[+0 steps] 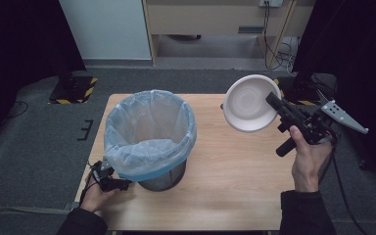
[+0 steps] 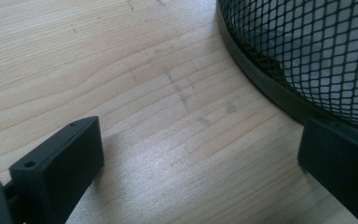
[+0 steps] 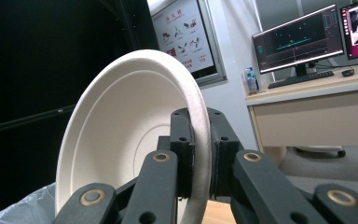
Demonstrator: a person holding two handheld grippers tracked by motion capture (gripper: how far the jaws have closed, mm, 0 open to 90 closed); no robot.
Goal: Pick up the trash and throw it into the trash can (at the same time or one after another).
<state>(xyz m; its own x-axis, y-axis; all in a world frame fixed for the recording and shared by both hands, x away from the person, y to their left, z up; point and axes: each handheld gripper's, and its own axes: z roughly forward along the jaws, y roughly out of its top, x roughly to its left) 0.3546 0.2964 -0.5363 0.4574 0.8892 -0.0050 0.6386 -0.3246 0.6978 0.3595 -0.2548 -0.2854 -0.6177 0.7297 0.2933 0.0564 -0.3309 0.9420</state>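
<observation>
- Jaws of the left gripper (image 1: 108, 182) stand wide apart on the wooden table (image 2: 135, 84), holding nothing, one jaw just beside the mesh bin's (image 1: 162, 179) base.
- Right gripper (image 3: 199, 154) is clamped on the rim of a white paper plate (image 1: 248, 103), held tilted above the table, right of the bin.
- Plate looks light, thin and slightly flexible; a rim pinch suits it, though hard squeezing would likely crease it.
- Bin's plastic liner (image 1: 149, 128) gapes open.
</observation>
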